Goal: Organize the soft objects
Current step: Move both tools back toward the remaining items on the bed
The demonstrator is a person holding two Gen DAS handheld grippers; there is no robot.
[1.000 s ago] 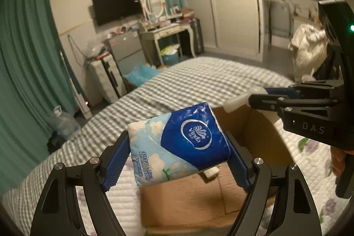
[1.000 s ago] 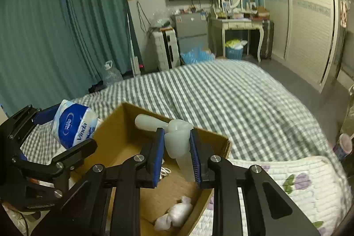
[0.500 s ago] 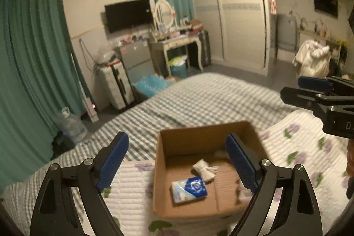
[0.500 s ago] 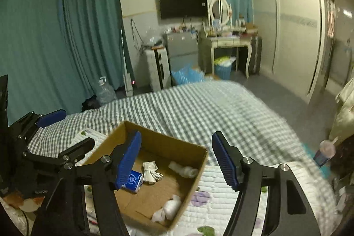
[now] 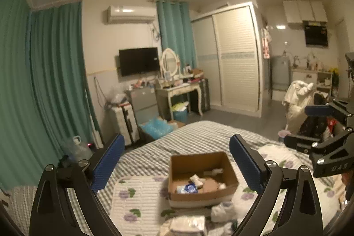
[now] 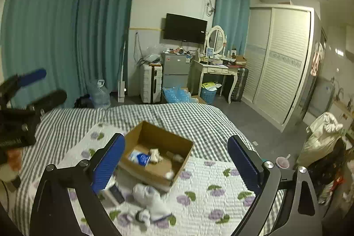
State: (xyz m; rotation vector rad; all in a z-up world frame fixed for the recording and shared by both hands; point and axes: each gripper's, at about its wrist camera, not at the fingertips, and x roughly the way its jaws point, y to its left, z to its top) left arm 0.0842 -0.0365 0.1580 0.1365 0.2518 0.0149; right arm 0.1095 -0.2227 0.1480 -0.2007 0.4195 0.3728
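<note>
Blue tissue pack [image 5: 187, 188] dropped, grippers emptied, raised

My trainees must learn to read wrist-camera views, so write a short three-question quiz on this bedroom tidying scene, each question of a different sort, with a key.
1. True or false: the blue tissue pack lies inside the box.
2. Multiple choice: the left tongs are A) shut on a sock, B) open and holding nothing, C) shut on the box.
3. Fill in: the white socks lie on the flowered ____, outside the box.

Key: 1 true; 2 B; 3 quilt.
</note>
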